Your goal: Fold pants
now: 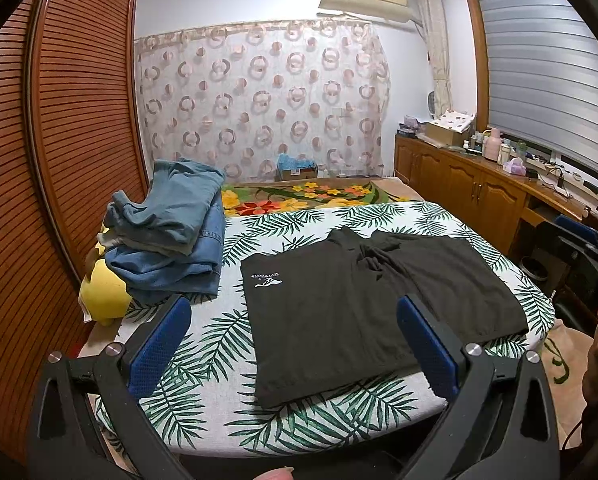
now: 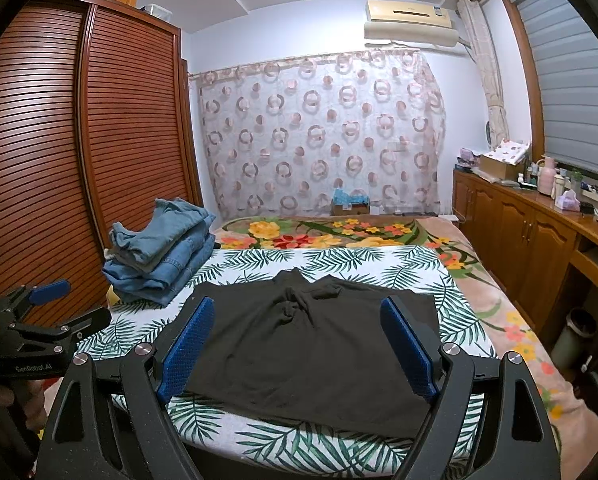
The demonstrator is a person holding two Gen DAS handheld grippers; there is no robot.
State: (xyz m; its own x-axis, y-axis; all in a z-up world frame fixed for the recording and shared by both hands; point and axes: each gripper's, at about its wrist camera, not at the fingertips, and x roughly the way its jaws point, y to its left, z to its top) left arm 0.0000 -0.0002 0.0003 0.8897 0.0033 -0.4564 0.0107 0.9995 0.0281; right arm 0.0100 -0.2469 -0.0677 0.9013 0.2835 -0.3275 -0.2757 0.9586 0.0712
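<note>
Black shorts (image 1: 363, 312) lie spread flat on a leaf-print cloth (image 1: 219, 344) on the bed, with a white logo on the left leg and a bunched waist at the far side. They also show in the right wrist view (image 2: 311, 344). My left gripper (image 1: 295, 320) is open and empty, hovering above the near edge of the shorts. My right gripper (image 2: 299, 320) is open and empty above the near hem. The left gripper also shows in the right wrist view (image 2: 63, 304) at the far left, open.
A stack of folded blue jeans (image 1: 171, 232) sits at the cloth's far left, over a yellow plush (image 1: 103, 292). A slatted wardrobe (image 1: 59, 120) stands left, a wooden cabinet (image 1: 479, 188) with clutter right. A floral blanket (image 2: 339, 232) covers the bed beyond.
</note>
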